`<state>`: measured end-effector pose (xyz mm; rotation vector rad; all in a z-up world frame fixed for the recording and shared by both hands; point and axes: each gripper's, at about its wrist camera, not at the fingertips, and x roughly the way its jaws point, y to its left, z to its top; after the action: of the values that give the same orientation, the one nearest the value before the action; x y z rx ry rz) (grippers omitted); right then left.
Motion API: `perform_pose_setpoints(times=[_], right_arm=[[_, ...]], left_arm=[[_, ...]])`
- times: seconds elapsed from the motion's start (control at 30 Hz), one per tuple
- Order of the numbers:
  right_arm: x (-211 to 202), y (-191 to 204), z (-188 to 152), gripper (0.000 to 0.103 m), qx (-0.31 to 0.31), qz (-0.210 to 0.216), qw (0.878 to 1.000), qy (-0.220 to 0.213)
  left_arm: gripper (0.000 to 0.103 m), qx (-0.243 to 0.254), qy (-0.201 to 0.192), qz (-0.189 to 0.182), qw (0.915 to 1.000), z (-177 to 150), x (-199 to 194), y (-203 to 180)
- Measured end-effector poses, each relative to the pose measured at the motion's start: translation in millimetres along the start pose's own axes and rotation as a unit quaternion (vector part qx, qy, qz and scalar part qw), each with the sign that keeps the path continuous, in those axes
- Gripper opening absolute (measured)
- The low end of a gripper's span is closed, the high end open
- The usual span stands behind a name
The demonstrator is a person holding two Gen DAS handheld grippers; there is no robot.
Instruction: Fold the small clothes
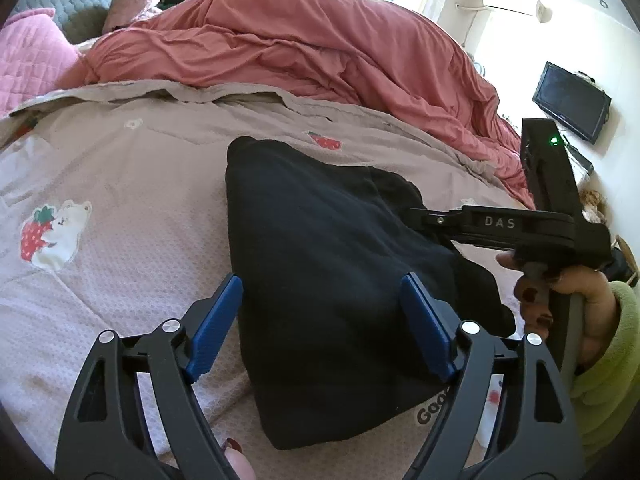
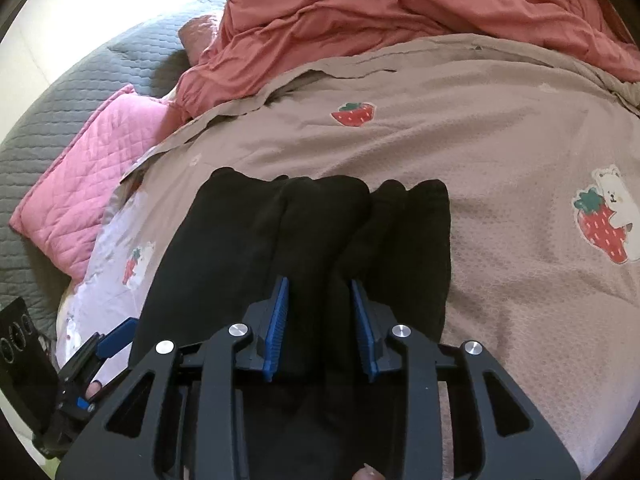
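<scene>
A small black garment [image 1: 320, 264] lies folded on the beige strawberry-print bedspread [image 1: 120, 184]. My left gripper [image 1: 322, 312] is open, its blue pads wide apart over the garment's near part, holding nothing. My right gripper [image 2: 320, 320] has its blue pads close on a fold of the black garment [image 2: 304, 232] near its edge. From the left wrist view the right gripper [image 1: 416, 214] reaches in from the right, its tips on the garment's right side.
A crumpled red duvet [image 1: 300, 44] lies across the far side of the bed. A pink quilted pillow [image 2: 84, 184] and a grey quilted headboard [image 2: 92, 80] sit at the left. A dark monitor [image 1: 570, 100] hangs on the wall at right.
</scene>
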<state>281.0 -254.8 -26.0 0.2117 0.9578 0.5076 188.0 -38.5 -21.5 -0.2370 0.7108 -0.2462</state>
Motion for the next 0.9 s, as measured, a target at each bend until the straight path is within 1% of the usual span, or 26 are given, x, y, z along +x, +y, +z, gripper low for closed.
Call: perform_pose_setpoints(times=[0.2,0.27,0.33,0.43,0.53,0.6,0.7,0.8,0.87,0.9], right_arm=[[8.1,0.8,-1.3,0.031,-0.004,0.006,1.0,0.002],[6.3,2.4,-1.5,0.018,-0.011,0.002,1.0,-0.004],[1.9,3.2,-2.8,0.015,-0.016,0.002,1.0,-0.012],[-12.4,5.9,-1.6,0.014,-0.023,0.0,0.999,-0.03],[-33.2,7.5,2.4,0.014,-0.033,-0.003,0.998,-0.051],[-44.9,6.8,6.2,0.014,-0.043,-0.015,0.997,-0.057],[-48.7,-3.9,10.5,0.014,-0.037,-0.032,0.997,-0.056],[-29.2,-14.4,7.8,0.015,-0.041,-0.053,0.997,-0.031],[-10.3,-17.9,1.6,0.021,-0.041,-0.06,0.997,-0.009],[-4.5,-19.3,-2.0,0.025,-0.039,-0.067,0.997,-0.012]], left_arm=[[0.076,-0.021,0.01,-0.011,0.9997,0.3,1.7,7.1],[0.076,-0.024,0.009,-0.012,0.9996,0.7,-0.4,7.4],[0.076,-0.025,0.005,-0.014,0.9996,1.5,-3.9,7.4],[0.076,-0.031,-0.002,-0.023,0.9992,3.6,-8.5,8.4],[0.076,-0.035,-0.006,-0.031,0.9989,4.6,-11.4,8.2],[0.076,-0.035,-0.005,-0.031,0.9989,4.3,-11.6,7.5],[0.076,-0.034,0.0,-0.032,0.9989,2.1,-9.7,7.0],[0.076,-0.031,0.013,-0.026,0.9991,0.2,-3.1,6.9],[0.076,-0.03,0.02,-0.021,0.9991,-1.6,1.3,7.8],[0.076,-0.032,0.023,-0.021,0.999,-2.7,3.0,9.0]])
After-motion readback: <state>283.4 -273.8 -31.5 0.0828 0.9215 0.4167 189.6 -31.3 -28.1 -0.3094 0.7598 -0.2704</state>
